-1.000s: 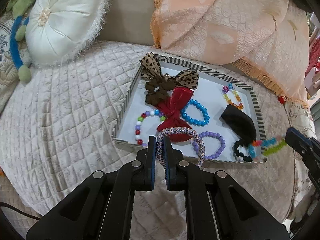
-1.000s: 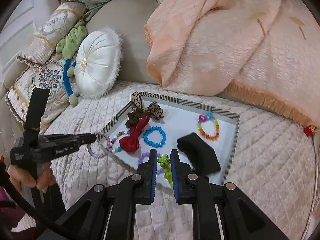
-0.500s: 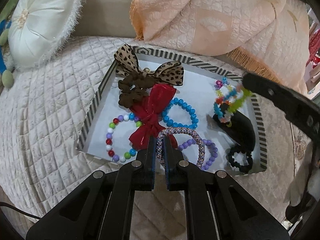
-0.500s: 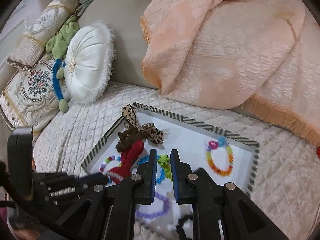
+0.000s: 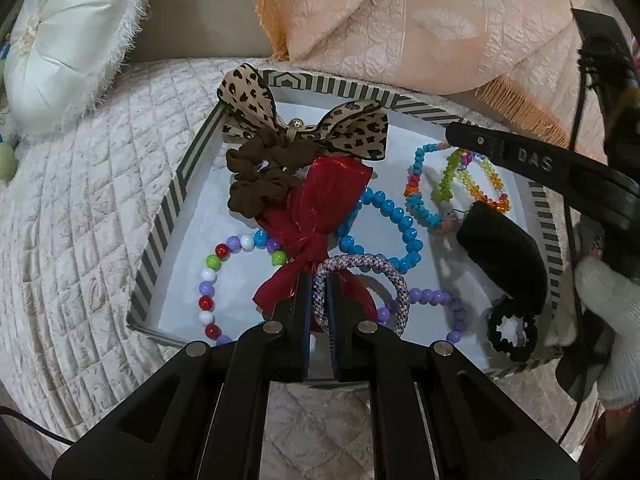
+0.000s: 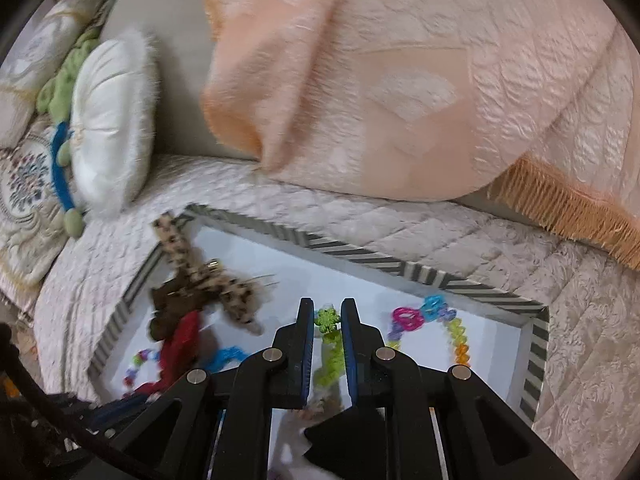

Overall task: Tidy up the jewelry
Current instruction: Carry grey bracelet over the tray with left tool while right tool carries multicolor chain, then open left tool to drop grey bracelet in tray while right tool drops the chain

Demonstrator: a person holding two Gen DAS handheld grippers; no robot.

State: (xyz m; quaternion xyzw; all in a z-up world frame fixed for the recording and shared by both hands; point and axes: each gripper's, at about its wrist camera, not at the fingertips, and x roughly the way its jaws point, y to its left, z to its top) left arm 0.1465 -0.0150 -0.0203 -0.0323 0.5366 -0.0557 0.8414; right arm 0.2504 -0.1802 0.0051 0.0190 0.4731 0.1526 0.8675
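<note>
Over the striped tray [image 5: 168, 216], each hand-held gripper [image 5: 320, 292] pinches a bracelet above crowded bows.

Home: quilted sofa [image 5: 80, 216], cushions [image 5: 68, 40]

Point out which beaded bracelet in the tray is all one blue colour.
The blue bracelet, a ring of plain round blue beads right of the red bow. The others are lilac or mix several colours.
</note>
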